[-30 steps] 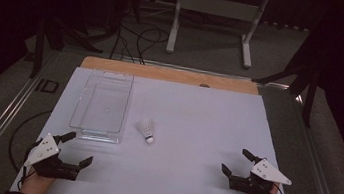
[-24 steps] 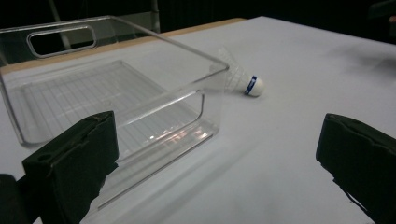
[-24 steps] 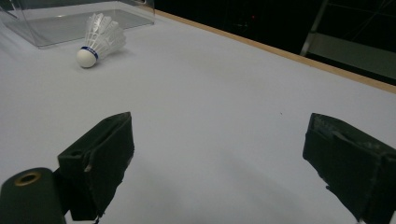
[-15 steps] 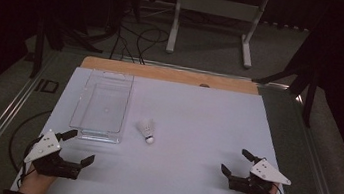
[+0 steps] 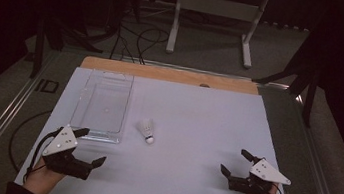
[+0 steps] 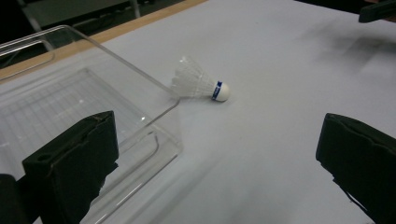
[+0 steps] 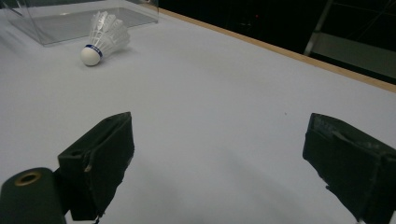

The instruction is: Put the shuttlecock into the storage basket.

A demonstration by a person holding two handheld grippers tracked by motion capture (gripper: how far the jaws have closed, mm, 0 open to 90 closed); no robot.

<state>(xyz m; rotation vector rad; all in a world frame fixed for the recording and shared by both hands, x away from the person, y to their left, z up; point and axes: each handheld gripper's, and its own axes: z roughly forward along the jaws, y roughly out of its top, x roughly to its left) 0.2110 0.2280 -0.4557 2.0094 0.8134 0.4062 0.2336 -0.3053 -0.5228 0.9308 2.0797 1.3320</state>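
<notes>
Two things are lying on the white table: a white shuttlecock and a clear plastic tray. Nothing is standing between either gripper and the shuttlecock; open table surface is stretching between them. Beyond the table's far wooden edge, a grey metal stand and some cables are sitting on the dark floor.

The tray is lying left of centre, its long side running away from the person, and it is holding nothing. The shuttlecock is resting on its side just beside the tray's near right corner, apart from the wall, with its cork tip pointing toward the person and its blue band showing in the left gripper view.

Both grippers are resting low at the near edge of the table, well apart from each other. The left gripper is sitting near the tray's front corner, its jaws spread wide and gripping nothing. The right gripper is sitting at the near right, jaws likewise spread wide and angled toward the shuttlecock, gripping nothing.
</notes>
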